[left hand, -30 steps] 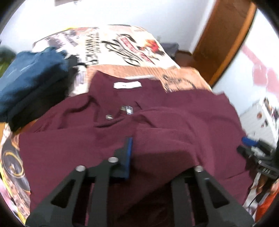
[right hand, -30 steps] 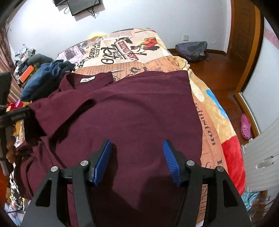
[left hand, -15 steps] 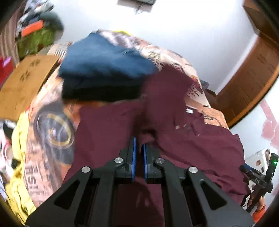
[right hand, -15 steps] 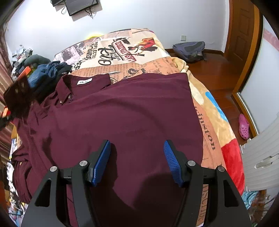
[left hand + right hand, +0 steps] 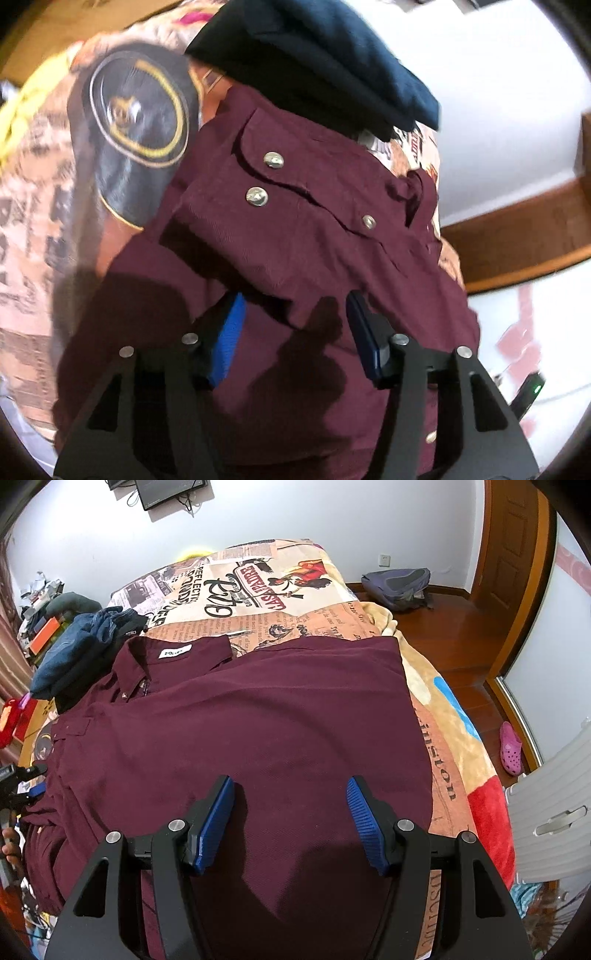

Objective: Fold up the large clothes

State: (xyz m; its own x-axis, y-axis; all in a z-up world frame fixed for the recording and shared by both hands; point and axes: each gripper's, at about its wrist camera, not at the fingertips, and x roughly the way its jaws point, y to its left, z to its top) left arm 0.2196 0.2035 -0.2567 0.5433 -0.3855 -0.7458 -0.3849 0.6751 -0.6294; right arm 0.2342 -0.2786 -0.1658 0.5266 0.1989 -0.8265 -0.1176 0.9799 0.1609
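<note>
Maroon shirt (image 5: 258,738) is lying spread across the bed (image 5: 443,760), on a blanket printed with newspaper and poster motifs; its collar, bearing a white label (image 5: 176,651), is pointing toward the far wall. In the left wrist view, a folded portion of the shirt (image 5: 295,206) with three metal snap buttons (image 5: 256,196) is lying over the rest of the fabric. Left tool (image 5: 295,328) is hovering released just above this cloth, its blue-padded fingers (image 5: 227,339) standing apart and gripping nothing. Right tool (image 5: 291,823) is likewise hanging released above the near part of the shirt, fingers spread wide, with only cloth showing between them. A pile of dark blue clothes (image 5: 77,650) is resting at the shirt's collar-side edge, touching it; in the left wrist view the same pile (image 5: 325,55) is overlapping the maroon fabric. A backpack (image 5: 399,585) and a pink shoe (image 5: 511,747) are lying on the wooden floor, well apart from the bed.
</note>
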